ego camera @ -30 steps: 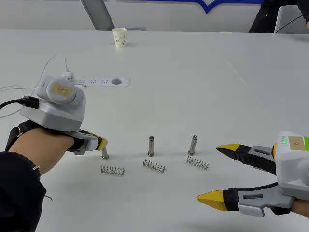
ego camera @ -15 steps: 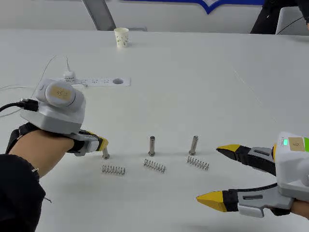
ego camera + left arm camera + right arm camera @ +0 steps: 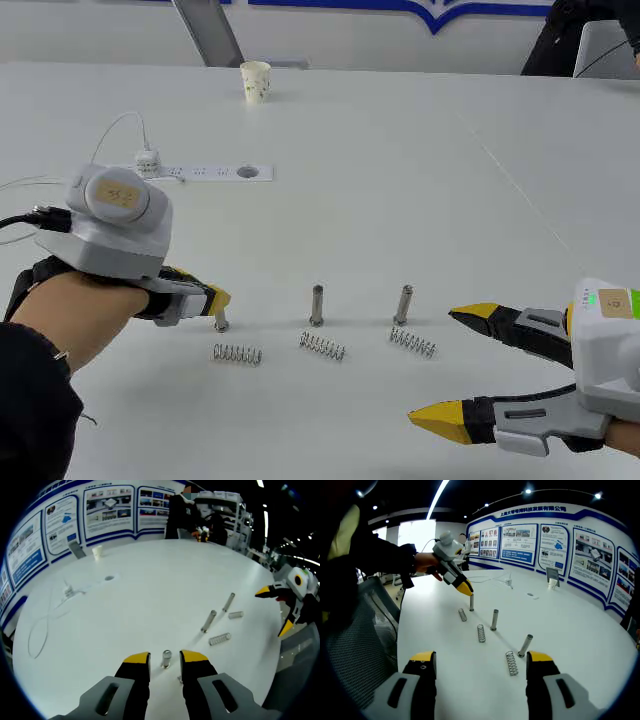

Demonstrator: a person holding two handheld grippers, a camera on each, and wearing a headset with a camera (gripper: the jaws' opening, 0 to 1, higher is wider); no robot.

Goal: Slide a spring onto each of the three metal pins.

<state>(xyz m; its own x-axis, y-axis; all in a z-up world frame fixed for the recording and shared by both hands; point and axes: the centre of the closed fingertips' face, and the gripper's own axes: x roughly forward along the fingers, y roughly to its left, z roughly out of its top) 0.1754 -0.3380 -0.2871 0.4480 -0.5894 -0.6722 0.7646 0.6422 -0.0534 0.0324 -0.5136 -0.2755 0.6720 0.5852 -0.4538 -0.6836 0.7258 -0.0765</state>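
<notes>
Three upright metal pins stand in a row on the white table: left pin (image 3: 221, 322), middle pin (image 3: 317, 305), right pin (image 3: 404, 304). In front of each pin lies a spring: left spring (image 3: 237, 354), middle spring (image 3: 322, 346), right spring (image 3: 412, 342). My left gripper (image 3: 218, 299) is at the left pin (image 3: 166, 658), its yellow-tipped jaws open a little on either side of it with small gaps. My right gripper (image 3: 452, 365) is wide open with nothing in it, to the right of the right spring (image 3: 510, 662) and right pin (image 3: 525, 645).
A paper cup (image 3: 256, 80) stands at the far side of the table. A white power strip (image 3: 205, 173) with a plug and cable lies at the back left. A mesh chair (image 3: 365, 630) stands beside the table's edge.
The head camera has tilted a little, shifting the whole picture. Both grippers, the pins and the springs stay about where they were.
</notes>
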